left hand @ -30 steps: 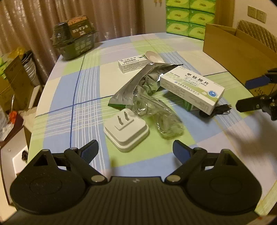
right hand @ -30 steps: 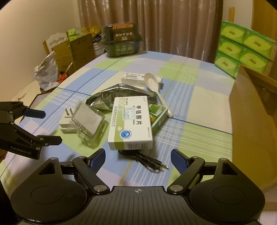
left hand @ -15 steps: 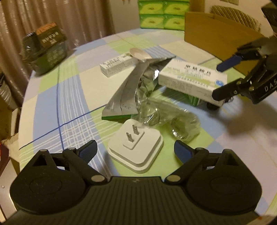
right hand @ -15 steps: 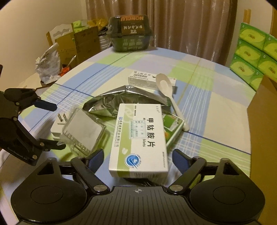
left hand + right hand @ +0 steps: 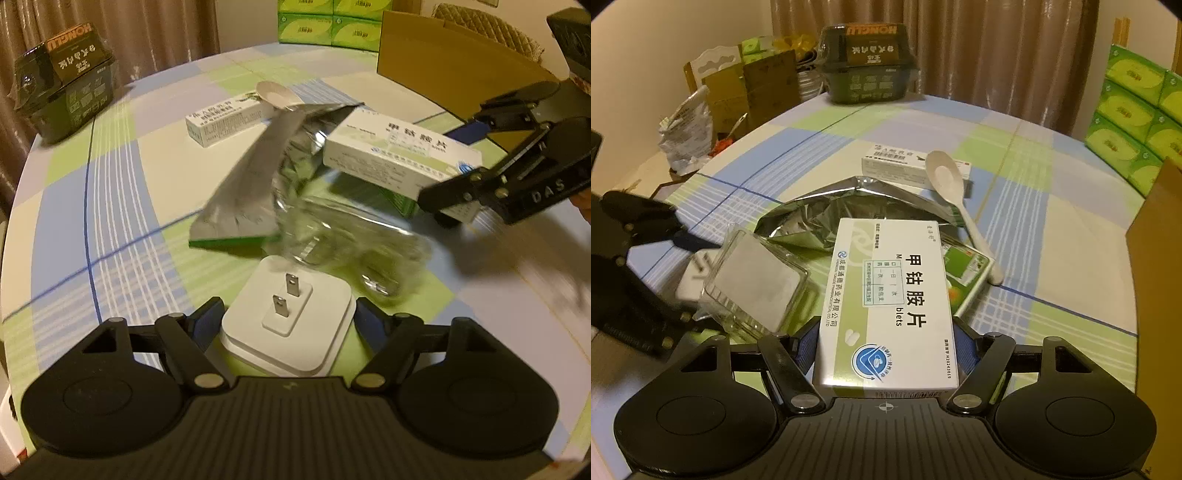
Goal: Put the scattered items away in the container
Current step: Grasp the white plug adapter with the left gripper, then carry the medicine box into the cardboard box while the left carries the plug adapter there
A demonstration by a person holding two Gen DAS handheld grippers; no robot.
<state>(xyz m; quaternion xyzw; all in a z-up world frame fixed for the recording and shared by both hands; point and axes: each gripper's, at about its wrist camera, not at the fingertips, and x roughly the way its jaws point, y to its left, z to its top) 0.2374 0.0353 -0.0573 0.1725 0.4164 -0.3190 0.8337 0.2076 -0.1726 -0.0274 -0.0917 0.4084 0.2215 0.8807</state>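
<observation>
My left gripper [image 5: 290, 325] is open, its jaws on either side of a white plug adapter [image 5: 291, 317] that lies prongs-up on the table. My right gripper [image 5: 886, 341] is open around the near end of a white medicine box [image 5: 886, 314], which rests on a green box. The medicine box also shows in the left wrist view [image 5: 399, 155] with the right gripper at its end. A silver foil pouch [image 5: 831, 214], a clear plastic case [image 5: 757, 284], a white spoon [image 5: 956, 199] and a small white box [image 5: 901, 170] lie nearby. The cardboard box [image 5: 454, 74] stands at the right.
A dark green packaged container [image 5: 868, 62] stands at the table's far edge. Green tissue packs [image 5: 1134, 122] are stacked beyond the table on the right. Boxes and a bag [image 5: 687, 133] sit past the left edge. The checked tablecloth [image 5: 1027, 206] covers the round table.
Both grippers moved forward and down. The left one now straddles the plug adapter, and the right one now straddles the near end of the medicine box. Both stay open.
</observation>
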